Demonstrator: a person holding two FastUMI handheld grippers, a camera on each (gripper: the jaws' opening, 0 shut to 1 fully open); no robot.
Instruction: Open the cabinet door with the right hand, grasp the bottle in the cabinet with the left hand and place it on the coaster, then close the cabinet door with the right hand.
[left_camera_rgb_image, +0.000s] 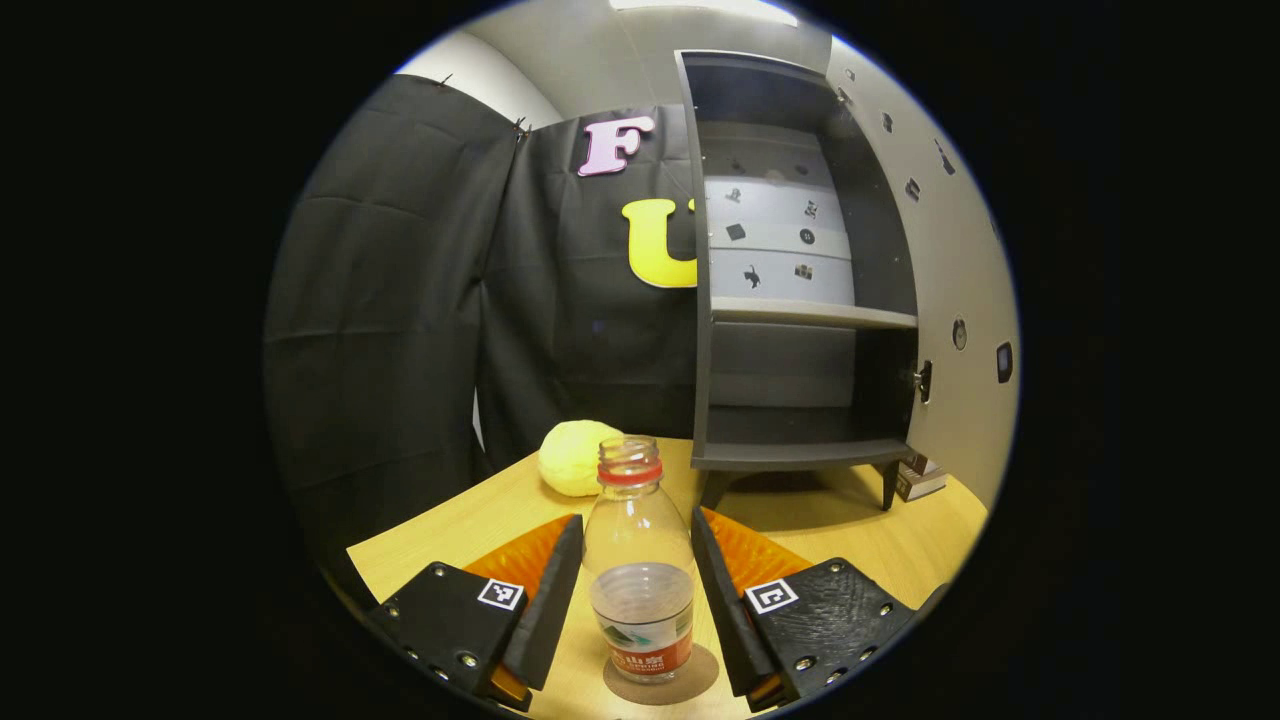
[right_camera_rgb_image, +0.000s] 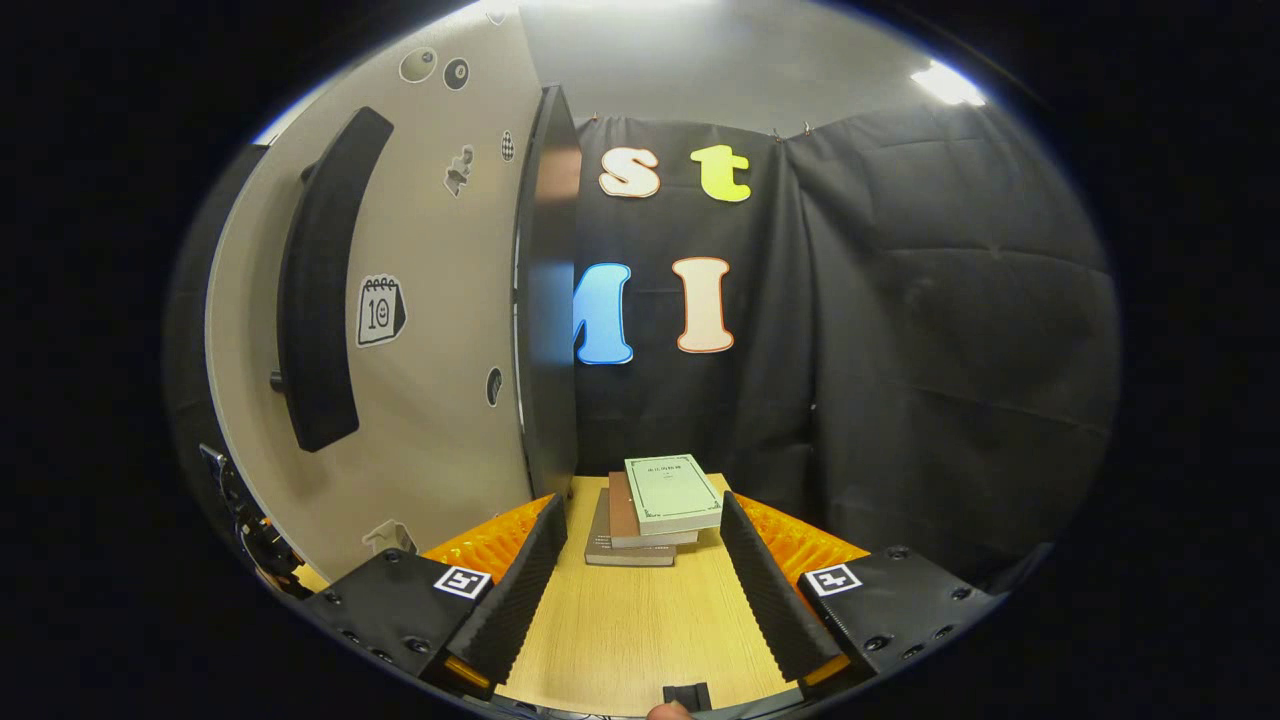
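- Bottle (left_camera_rgb_image: 640, 570) stands upright on the coaster (left_camera_rgb_image: 690, 680) in my left gripper view, between the fingers of the left tool (left_camera_rgb_image: 637, 590); the fingers are spread, with a gap on each side of the bottle, so I read them as apart and not pressing.
- Behind the bottle I see a yellow round lump (left_camera_rgb_image: 575, 457) on the bench (left_camera_rgb_image: 460, 520), and the cabinet (left_camera_rgb_image: 800, 455) with its shelves bare and its door (left_camera_rgb_image: 950, 280) swung wide to the right.
- My right gripper view gives me the outer face of that door (right_camera_rgb_image: 420, 330) close on the left, with its long dark handle (right_camera_rgb_image: 320, 290) and stickers.
- The right tool (right_camera_rgb_image: 640, 560) is spread apart with nothing between its fingers.
- Ahead of it a stack of books (right_camera_rgb_image: 655, 510) lies on the bench (right_camera_rgb_image: 640, 630), just beside the door's edge.
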